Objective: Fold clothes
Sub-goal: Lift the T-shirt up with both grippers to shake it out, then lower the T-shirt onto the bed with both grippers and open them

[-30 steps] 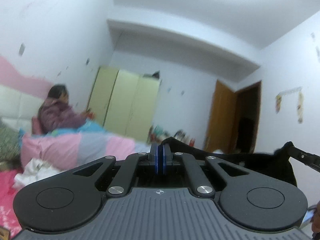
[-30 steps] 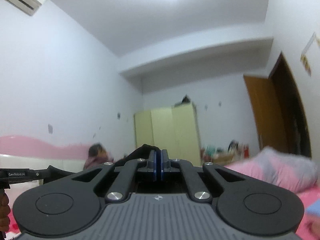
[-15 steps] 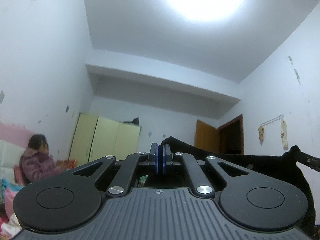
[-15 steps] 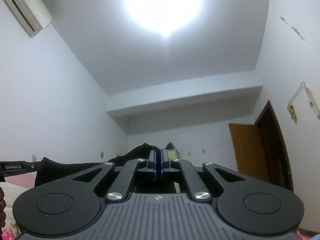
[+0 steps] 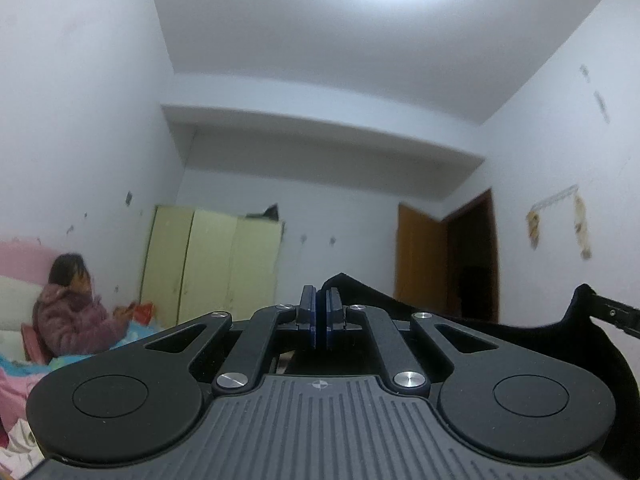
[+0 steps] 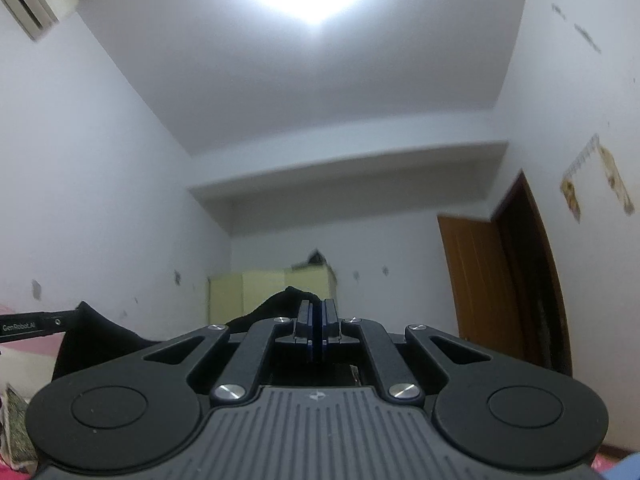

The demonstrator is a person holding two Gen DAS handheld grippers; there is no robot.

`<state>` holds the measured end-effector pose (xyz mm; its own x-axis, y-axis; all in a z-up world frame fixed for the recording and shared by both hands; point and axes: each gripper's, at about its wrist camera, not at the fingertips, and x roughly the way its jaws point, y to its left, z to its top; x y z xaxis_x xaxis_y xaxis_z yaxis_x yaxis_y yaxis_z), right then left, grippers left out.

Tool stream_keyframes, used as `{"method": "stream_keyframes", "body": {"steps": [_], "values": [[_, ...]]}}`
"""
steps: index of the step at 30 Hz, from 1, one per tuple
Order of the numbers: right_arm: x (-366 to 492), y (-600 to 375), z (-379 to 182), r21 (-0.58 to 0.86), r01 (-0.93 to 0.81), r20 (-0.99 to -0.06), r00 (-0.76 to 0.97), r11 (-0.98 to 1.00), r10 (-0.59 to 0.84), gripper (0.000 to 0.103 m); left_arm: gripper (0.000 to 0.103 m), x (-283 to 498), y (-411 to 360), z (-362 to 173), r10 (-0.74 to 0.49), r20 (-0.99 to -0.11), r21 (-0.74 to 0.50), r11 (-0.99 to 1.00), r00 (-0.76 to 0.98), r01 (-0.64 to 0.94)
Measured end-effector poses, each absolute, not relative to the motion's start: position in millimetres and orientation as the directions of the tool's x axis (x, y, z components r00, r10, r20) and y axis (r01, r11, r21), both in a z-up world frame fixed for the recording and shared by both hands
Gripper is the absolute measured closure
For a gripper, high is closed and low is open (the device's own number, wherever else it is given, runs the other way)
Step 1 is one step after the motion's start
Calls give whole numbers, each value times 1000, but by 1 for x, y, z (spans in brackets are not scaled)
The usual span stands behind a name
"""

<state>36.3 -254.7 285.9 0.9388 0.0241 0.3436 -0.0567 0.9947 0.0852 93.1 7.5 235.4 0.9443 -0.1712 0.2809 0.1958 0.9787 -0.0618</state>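
Black garment stretched between both grippers — left and right fingers clenched on it.

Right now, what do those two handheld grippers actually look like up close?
Both look alike. The left gripper and right gripper have matte black scissor-like link arms with silver rivets, two round black discs, a grey ribbed body with a small cross mark, and blue-edged finger pads. White "GenRobot.AI" lettering runs along the left one's side.
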Motion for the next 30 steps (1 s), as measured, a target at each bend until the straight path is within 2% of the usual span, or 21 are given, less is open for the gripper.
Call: {"method": "stream_keyframes", "body": {"steps": [8, 14, 19, 21, 22, 23, 24, 25, 26, 28, 30], "values": [[155, -267, 252, 70, 13, 237, 971, 997, -29, 100, 101, 177, -18, 206, -131, 212, -34, 989, 968, 141], [249, -257, 189, 44, 55, 97, 994, 998, -59, 100, 101, 249, -46, 153, -96, 79, -2, 995, 992, 96], [319, -263, 113, 14, 105, -69, 992, 994, -104, 100, 99, 311, -61, 82, -61, -93, 77, 995, 994, 68], [345, -264, 75, -5, 93, -193, 977, 996, -93, 98, 97, 336, -69, 49, -63, -202, 126, 988, 977, 90], [358, -265, 55, -11, 80, -265, 961, 997, -80, 98, 91, 349, -74, 28, -74, -282, 144, 982, 957, 119], [371, -266, 34, -12, 70, -344, 937, 997, -70, 94, 84, 360, -76, 11, -83, -355, 151, 978, 931, 145], [383, -268, 14, -14, 66, -425, 903, 998, -66, 80, 72, 370, -78, -10, -87, -443, 150, 974, 893, 169], [394, -271, -5, -10, 68, -507, 859, 998, -64, 70, 70, 373, -78, -25, -82, -496, 138, 975, 864, 172], [402, -274, -24, 8, 77, -582, 811, 997, -58, 55, 70, 377, -77, -39, -78, -547, 125, 977, 833, 173], [406, -286, -47, 74, 115, -682, 730, 991, -34, 54, 69, 373, -69, -57, -87, -612, 69, 984, 786, 163], [396, -302, -52, 161, 160, -718, 696, 974, 4, 53, 66, 362, -57, -57, -121, -636, 19, 985, 762, 172]]}}
